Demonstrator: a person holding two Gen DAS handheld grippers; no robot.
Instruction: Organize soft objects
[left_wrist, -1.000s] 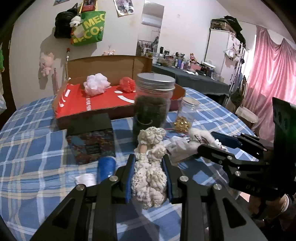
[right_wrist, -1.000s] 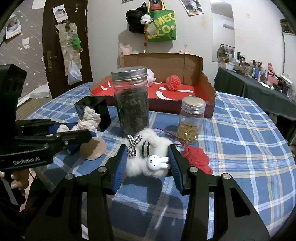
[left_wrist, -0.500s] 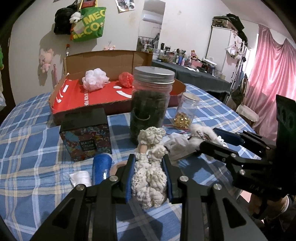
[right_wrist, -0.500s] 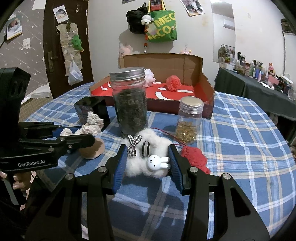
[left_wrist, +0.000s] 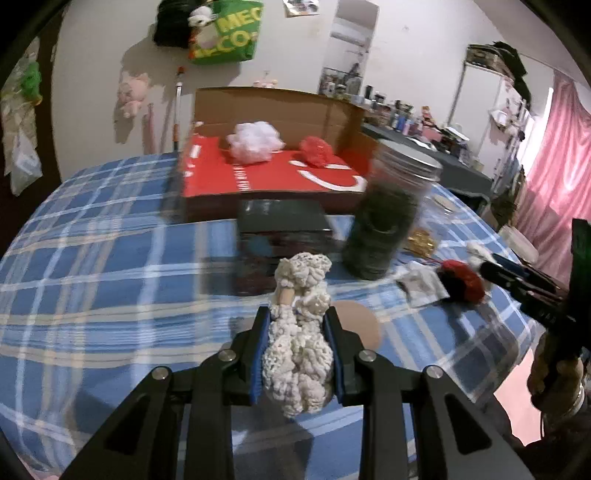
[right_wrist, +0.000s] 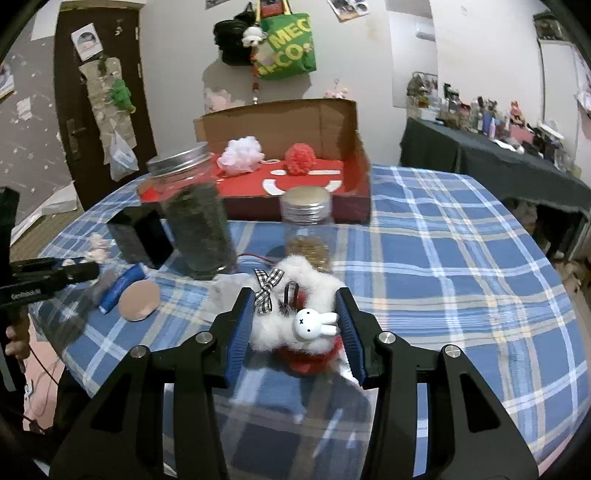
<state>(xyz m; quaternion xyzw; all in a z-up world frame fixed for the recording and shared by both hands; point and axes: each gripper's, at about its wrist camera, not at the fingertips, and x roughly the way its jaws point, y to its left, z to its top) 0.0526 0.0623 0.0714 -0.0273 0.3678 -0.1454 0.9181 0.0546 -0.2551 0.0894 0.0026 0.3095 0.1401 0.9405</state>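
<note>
In the left wrist view my left gripper (left_wrist: 297, 325) is shut on a cream crocheted doll (left_wrist: 301, 354), which stands upright between the blue pads. In the right wrist view my right gripper (right_wrist: 297, 310) is shut on a fluffy white toy (right_wrist: 314, 284) with a checked bow and a white rabbit charm (right_wrist: 314, 319). Under that toy a red pom-pom (right_wrist: 306, 363) lies on the cloth. At the back stands an open cardboard box (left_wrist: 280, 107) with a red floor; a white puff (left_wrist: 255, 140) and a red puff (left_wrist: 316, 151) lie in it.
On the blue plaid tablecloth (left_wrist: 92, 258) stand a tall jar of dark stuff (right_wrist: 195, 218), a small jar with gold bits (right_wrist: 306, 229) and a black box (left_wrist: 284, 229). A blue tube (right_wrist: 122, 284) and a tan round pad (right_wrist: 139, 299) lie left of the right gripper.
My left gripper has swung left with the doll, so the black box now lies ahead of it. My right gripper has shifted right with the fluffy toy, over the red pom-pom.
</note>
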